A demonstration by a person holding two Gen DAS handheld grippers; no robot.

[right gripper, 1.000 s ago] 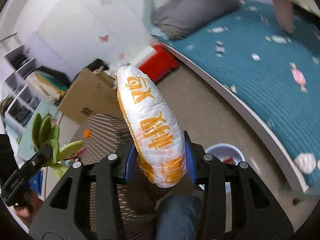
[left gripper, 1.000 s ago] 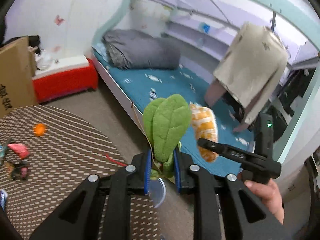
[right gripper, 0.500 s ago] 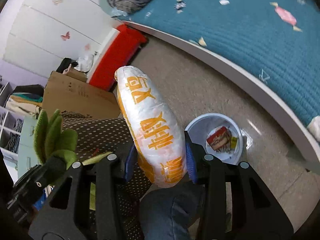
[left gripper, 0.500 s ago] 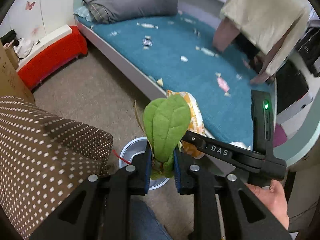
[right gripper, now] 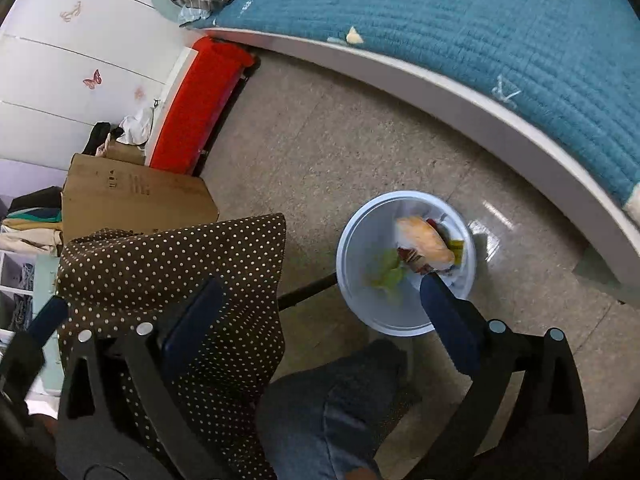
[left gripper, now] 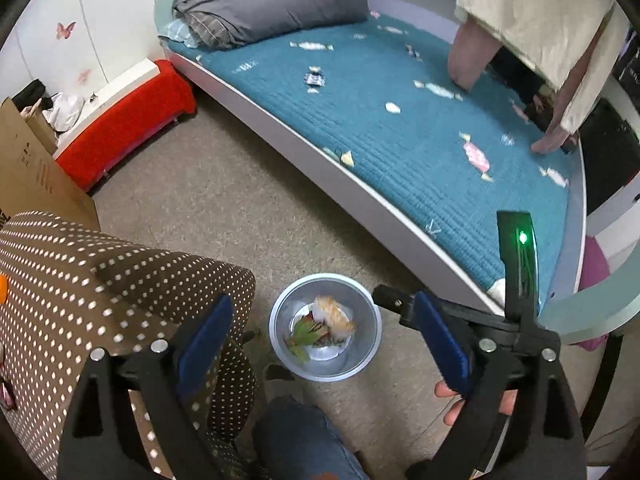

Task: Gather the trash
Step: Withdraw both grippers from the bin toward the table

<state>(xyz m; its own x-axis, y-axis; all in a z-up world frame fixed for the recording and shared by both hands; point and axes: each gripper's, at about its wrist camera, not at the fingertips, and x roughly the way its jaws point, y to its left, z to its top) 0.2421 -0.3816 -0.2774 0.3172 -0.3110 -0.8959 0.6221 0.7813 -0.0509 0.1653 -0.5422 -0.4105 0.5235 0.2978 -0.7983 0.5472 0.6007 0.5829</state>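
Teal bed (left gripper: 400, 128) beside the floor, brown dotted tablecloth (left gripper: 100, 280) at left, white bin (left gripper: 325, 326) on the floor holding orange-white bag (left gripper: 334, 316) and green leaf (left gripper: 304, 334), left gripper (left gripper: 324, 340) and right gripper (right gripper: 316, 312) both spread wide, holding nothing, above the bin.

Left wrist view: a bed (left gripper: 400, 128) with a teal quilted cover spans 12 to 3 o'clock; a grey folded duvet (left gripper: 272, 0) lies at its 12 o'clock end. A beige garment (left gripper: 544, 16) hangs at 1 o'clock. A red bench (left gripper: 124, 128) stands at 10 o'clock against the white wall, beside a cardboard box (left gripper: 24, 176) at 9 o'clock. A brown polka-dot cloth (left gripper: 104, 280) drapes the worktop at 8 o'clock. A speckled floor (left gripper: 240, 208) fills the centre.
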